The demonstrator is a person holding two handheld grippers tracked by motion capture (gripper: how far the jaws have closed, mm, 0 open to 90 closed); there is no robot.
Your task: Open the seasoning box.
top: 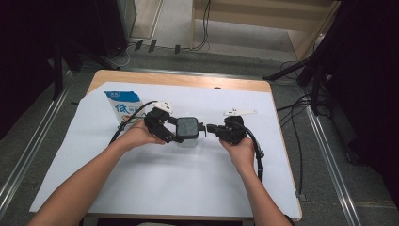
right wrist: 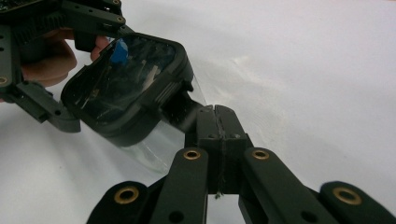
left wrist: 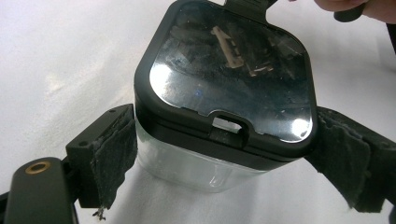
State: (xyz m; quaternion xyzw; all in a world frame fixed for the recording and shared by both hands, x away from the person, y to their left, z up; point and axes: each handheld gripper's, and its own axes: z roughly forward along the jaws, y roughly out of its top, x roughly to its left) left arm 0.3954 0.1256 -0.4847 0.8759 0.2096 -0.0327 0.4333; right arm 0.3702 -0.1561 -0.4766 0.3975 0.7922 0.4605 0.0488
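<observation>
Left tongs (top: 175, 133) clamp the clear container (top: 187, 140) by its sides; right tongs (top: 210, 128), shut on the lid's tab (right wrist: 183, 108), should lift steadily while the left holds firm.

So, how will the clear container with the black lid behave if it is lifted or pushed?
The clear container looks empty, so probably light. Its walls look smooth and glossy, so it may slip between the left tool's padded jaws. The black lid has a side tab, which the right tool pinches; pulling it might tip the container.
</observation>
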